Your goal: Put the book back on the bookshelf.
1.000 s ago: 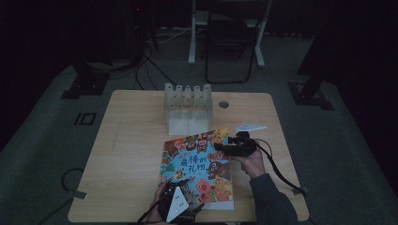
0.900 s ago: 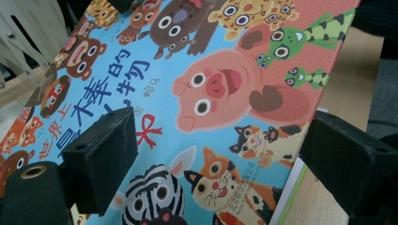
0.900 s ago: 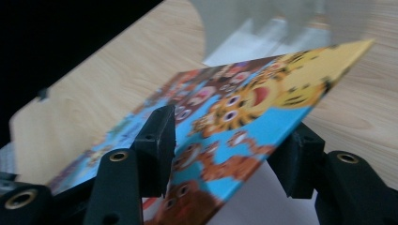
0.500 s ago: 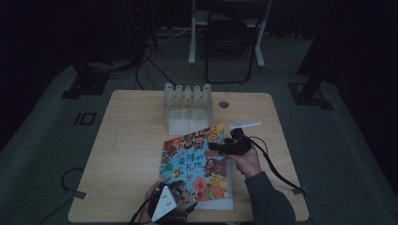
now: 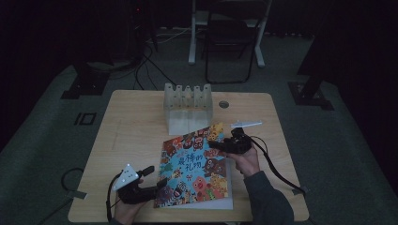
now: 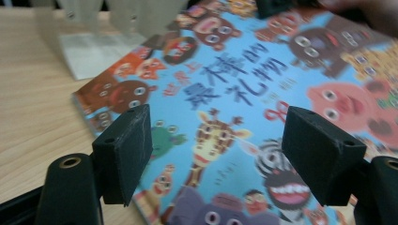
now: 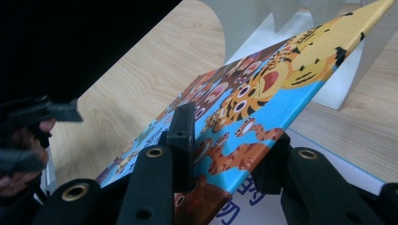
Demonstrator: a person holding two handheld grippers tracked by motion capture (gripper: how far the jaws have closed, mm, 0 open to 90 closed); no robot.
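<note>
Wooden table carries a white slotted rack at its far middle, with a small round hole in the tabletop just to the rack's right and a white pointed object lying near the far right. The picture book lies on the near half of the table, its far corner almost at the rack's base; nothing lies on its cover. The right gripper is at the book's far right corner, where its jaws, having just been closing, now pinch the front cover; in the right gripper view the cover is lifted at a slant clear of the white page beneath. The left gripper sits at the book's near left edge; its jaws stand fairly wide, though they have just been narrowing, with nothing gripped, and the left gripper view shows the cover between and beyond the pads.
</note>
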